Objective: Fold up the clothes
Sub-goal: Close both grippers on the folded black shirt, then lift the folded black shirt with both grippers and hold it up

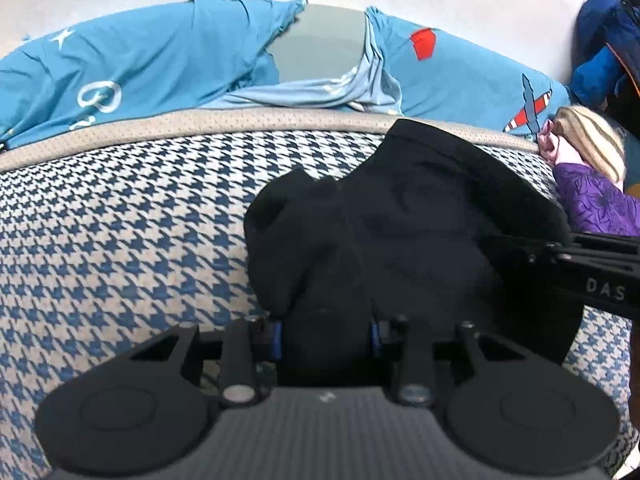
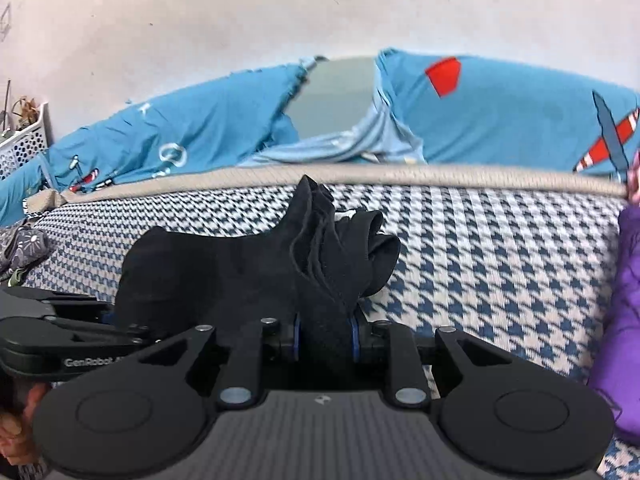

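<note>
A black garment [image 1: 400, 220] lies bunched on the blue-and-white houndstooth bed surface [image 1: 120, 220]. My left gripper [image 1: 325, 340] is at its near edge, jaws narrow, with black cloth filling the gap between the blue pads. The right tool's fingers [image 1: 560, 258] reach in from the right onto the same garment. In the right wrist view the black garment [image 2: 224, 264] rises in a gathered ridge out of my right gripper [image 2: 325, 340], which is shut on that fold. The left tool's fingers [image 2: 80, 322] show at the left edge against the cloth.
Blue bedding with plane prints [image 1: 140, 60] runs along the wall behind the bed edge. A purple garment [image 1: 600, 204], a striped beige piece [image 1: 596, 136] and dark blue clothes [image 1: 600, 52] lie at the right. A white basket [image 2: 24, 140] and grey floral cloth [image 2: 24, 244] are at the left.
</note>
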Demonstrator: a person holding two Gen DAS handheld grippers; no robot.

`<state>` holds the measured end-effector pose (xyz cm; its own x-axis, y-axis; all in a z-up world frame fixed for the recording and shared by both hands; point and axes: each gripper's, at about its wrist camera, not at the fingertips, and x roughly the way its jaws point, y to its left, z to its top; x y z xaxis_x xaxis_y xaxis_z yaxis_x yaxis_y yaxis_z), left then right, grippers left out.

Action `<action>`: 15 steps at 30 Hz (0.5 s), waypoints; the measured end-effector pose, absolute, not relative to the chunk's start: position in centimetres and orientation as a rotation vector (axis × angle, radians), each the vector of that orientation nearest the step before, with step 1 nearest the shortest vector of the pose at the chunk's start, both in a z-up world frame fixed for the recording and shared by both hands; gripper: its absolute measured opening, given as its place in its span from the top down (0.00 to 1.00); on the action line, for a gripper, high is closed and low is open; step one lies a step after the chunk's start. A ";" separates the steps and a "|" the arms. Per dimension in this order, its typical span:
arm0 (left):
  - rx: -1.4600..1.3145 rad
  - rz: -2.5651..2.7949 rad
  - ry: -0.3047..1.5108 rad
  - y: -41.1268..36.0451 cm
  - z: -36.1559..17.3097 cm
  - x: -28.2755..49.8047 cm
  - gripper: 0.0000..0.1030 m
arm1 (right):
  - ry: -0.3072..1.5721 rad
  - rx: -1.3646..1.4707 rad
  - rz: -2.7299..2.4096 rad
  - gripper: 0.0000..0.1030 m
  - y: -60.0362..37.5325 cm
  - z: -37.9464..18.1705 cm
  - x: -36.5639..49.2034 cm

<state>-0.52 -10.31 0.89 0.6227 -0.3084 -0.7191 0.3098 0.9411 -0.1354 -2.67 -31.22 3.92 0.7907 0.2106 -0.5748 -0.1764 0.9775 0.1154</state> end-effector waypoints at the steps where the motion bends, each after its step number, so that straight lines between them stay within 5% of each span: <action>1: 0.003 -0.351 0.823 -10.2 1.0 -0.6 0.68 | 0.618 0.050 0.212 0.78 -31.0 4.2 -2.9; 15: 0.017 -0.322 0.791 -9.4 2.8 -2.3 0.68 | 0.554 0.006 0.215 0.78 -29.2 6.0 -5.0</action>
